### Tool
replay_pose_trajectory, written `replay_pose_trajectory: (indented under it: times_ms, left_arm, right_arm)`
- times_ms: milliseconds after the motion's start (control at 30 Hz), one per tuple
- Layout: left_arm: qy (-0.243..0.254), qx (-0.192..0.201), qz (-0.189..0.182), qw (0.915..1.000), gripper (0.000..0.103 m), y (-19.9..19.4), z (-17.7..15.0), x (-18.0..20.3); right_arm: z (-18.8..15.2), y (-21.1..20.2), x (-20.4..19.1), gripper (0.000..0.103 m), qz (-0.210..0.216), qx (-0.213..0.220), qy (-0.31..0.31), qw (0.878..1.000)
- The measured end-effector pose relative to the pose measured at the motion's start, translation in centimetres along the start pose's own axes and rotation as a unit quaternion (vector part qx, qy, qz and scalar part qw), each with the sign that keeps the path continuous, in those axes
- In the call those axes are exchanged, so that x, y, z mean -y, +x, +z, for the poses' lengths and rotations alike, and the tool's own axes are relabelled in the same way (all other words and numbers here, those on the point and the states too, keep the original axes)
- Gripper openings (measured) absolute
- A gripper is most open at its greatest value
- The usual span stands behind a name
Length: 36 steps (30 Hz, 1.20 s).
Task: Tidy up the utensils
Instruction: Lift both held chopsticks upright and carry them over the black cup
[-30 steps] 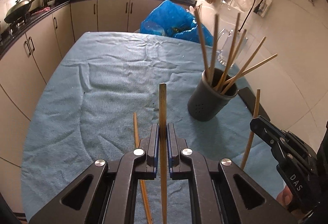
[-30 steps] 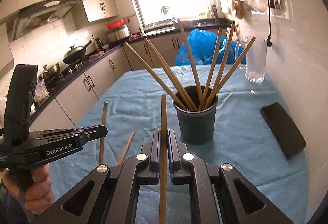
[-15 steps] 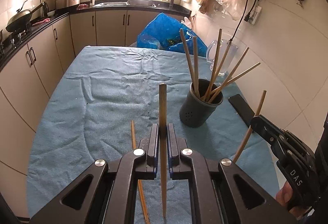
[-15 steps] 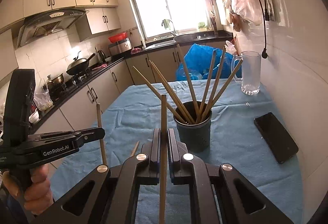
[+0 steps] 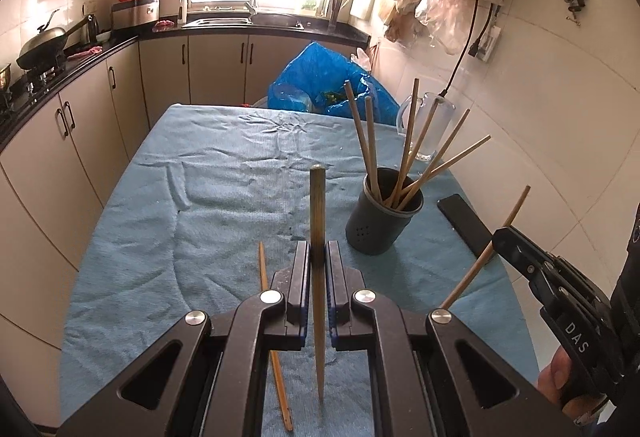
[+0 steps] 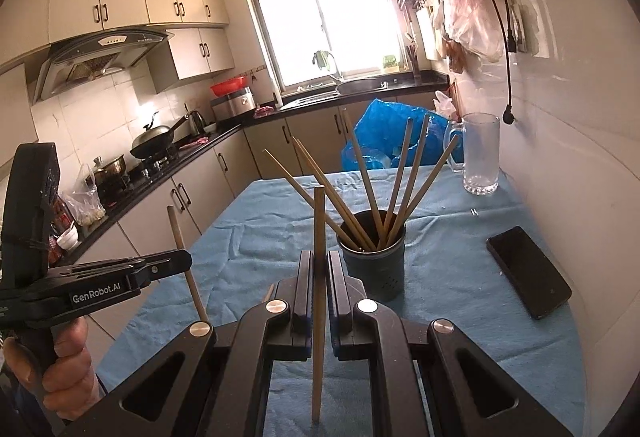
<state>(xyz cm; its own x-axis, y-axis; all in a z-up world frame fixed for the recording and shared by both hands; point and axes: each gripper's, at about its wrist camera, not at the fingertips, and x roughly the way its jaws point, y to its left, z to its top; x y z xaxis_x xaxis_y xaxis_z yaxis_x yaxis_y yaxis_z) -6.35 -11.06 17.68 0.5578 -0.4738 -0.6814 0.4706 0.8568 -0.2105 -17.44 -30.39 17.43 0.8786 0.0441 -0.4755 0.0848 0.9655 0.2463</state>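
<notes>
Chopsticks are what I am sorting here. Six already stand fanned out in the dark holder cup on the bench, and I take that cup as my landmark. My left tool is clamped on one chopstick, held upright on the near-left side of the cup. My right tool is clamped on a second chopstick, just in front of the cup. Both sticks hang clear of the blue cloth.

I judge the step in hand to be carrying both sticks to the cup. To do it well, I would bring one tool at a time over the rim, lower end first. I would aim for a gap between the leaning sticks, since nudging them could tip the cup. I would let go only once the tip is well inside.

The left view shows a loose chopstick lying on the cloth nearer to me than the cup. The right view catches only a sliver of it. The left view also shows the right tool from the side, to the right of the cup. The right view shows more clearly the phone and the glass mug, both right of the cup. It also shows the hand gripping the left tool.
</notes>
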Motion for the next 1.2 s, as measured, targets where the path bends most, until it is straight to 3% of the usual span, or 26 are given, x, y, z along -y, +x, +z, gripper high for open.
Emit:
replay_pose_trajectory:
  times_ms: [1200]
  left_arm:
    - [0.043, 0.031, -0.018, 0.9984, 0.007, -2.8, 2.1, 3.8]
  right_arm:
    - [0.8, -2.6, 1.8, 0.007, -0.013, 0.028, 0.016, 0.999]
